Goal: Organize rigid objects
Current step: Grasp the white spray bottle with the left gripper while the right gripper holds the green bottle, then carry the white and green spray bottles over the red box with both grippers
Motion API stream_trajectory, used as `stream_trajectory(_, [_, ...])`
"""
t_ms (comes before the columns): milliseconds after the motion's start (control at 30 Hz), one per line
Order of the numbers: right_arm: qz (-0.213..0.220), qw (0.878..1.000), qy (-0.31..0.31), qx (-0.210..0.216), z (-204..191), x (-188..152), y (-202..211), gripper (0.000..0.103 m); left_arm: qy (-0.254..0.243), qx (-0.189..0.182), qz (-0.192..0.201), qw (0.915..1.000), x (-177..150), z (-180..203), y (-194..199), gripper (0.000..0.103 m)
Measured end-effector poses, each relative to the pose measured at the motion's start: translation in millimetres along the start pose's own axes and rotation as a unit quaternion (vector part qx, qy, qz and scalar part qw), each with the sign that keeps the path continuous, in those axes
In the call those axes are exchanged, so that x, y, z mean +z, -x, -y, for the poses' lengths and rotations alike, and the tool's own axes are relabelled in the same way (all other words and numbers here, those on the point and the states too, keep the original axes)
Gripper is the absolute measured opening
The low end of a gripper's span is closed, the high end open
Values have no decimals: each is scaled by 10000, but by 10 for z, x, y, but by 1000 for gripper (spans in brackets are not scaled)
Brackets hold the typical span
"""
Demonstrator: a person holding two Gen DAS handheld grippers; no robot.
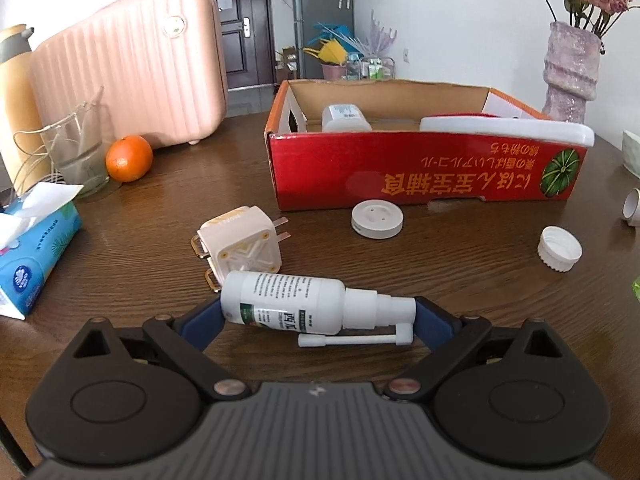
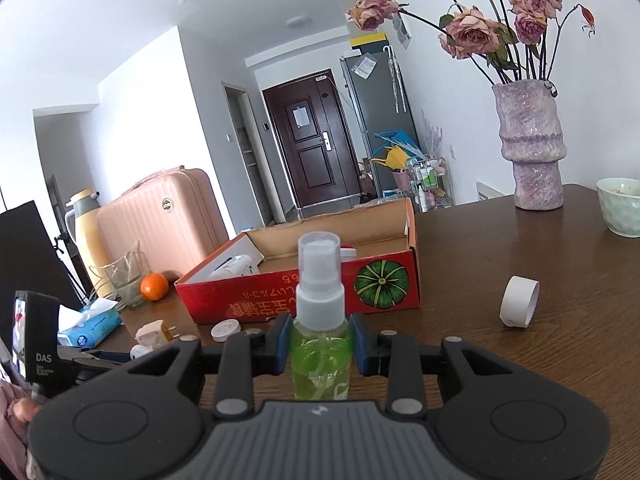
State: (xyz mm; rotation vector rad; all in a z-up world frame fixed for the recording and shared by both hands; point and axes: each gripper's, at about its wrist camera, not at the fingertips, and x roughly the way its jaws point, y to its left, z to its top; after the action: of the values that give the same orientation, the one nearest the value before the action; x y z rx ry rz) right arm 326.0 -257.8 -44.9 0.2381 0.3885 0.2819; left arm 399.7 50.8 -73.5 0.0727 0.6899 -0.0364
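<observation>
Only L wrist view shows the white spray bottle (image 1: pixel 296 306) lying on desk (image 1: pixel 460 264), long axis crosswise, nozzle to the right, between spread fingers of left hand-held gripper (image 1: pixel 318 316), held low and level. R view: right hand-held gripper (image 2: pixel 319 342) pinching upright green spray bottle (image 2: pixel 320 320), cap up, in front of red box (image 2: pixel 304 292). Plug adapter (image 1: pixel 240 246) just behind white bottle.
</observation>
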Motion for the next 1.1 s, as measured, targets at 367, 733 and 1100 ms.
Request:
stream_trajectory(367, [139, 9998, -24, 146, -17, 20, 86, 30, 426, 189, 305, 9984, -53, 137, 272, 99])
stream_trajectory(733, [202, 9996, -19, 198, -56, 14, 130, 30, 580, 70, 678, 9960, -80, 331, 600, 99])
stream_trajectory(1100, [294, 9994, 4, 205, -115, 85, 151, 30, 773, 78, 1058, 9914, 27, 445, 840, 99])
